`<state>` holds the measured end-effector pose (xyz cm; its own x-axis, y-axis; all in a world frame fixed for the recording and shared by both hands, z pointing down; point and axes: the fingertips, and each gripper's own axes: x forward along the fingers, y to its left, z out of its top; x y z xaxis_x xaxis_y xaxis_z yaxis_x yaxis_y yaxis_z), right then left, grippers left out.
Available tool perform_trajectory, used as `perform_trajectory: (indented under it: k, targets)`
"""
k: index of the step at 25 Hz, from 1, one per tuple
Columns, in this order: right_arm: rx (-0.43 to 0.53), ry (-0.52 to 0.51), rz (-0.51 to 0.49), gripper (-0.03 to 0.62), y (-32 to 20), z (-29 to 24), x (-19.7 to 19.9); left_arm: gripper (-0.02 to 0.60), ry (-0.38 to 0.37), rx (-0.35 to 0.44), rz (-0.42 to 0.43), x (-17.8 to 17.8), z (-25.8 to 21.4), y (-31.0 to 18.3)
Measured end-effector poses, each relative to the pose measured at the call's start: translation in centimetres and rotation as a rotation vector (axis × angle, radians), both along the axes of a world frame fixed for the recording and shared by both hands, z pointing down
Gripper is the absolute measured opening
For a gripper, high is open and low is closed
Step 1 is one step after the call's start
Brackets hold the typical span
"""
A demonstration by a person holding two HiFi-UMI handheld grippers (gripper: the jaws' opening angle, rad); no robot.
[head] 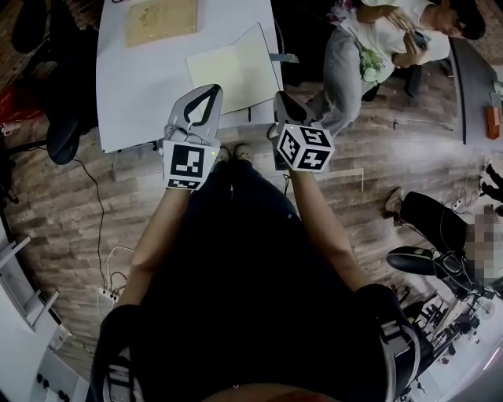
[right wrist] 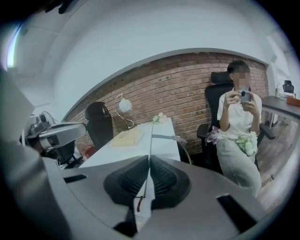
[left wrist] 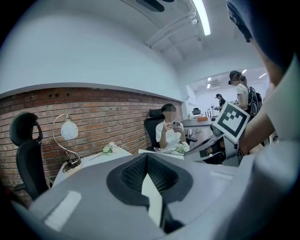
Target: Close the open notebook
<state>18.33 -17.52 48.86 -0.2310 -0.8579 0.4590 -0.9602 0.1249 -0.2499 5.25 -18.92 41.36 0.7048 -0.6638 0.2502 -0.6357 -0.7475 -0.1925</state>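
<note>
Both tools are held up in front of the person's body and point forward at the table [head: 134, 86]. The notebook [head: 236, 71] lies on the near right part of that table, pale pages upward. It sits askew to the table's edge, with its far corner pointing away and to the right. A tan board [head: 161, 20] lies well beyond it and is no part of the job. From the head view, the left gripper [head: 212, 89] overlaps the notebook's near left corner, and the right gripper [head: 280, 100] stands just beside its near right corner. The notebook is therefore straight ahead, spanning the gap between the two tools. The gripper views look across the tabletop from somewhat above, so I judge both tools to be clear of the page and not touching it. The left gripper's pads meet at the tips, and only a pale strip shows through the gap behind them. Table or page, I cannot tell which. The right gripper's pads are likewise together. A thin dark line runs on from their seam across the table, and a red ribbon [right wrist: 138, 205] shows low in the gap. I judge nothing is held in either tool. No fold is visible, so it is unsettled which leaf must swing over. The right tool looks marginally better placed on the notebook's free right edge.
</note>
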Motion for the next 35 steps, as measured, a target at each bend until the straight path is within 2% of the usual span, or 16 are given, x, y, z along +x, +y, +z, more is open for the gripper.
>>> perform_trajectory:
  k: [21,35]
  targets:
    - [0.025,0.105,-0.067,0.021,0.4,-1.2,-5.8,-0.005,0.051,0.032,-0.077,-6.2,-0.6,0.6]
    - [0.025,0.194,-0.133,0.021,0.7,-0.6,-9.9,-0.005,0.069,0.022,-0.1,-8.6,0.1,0.9]
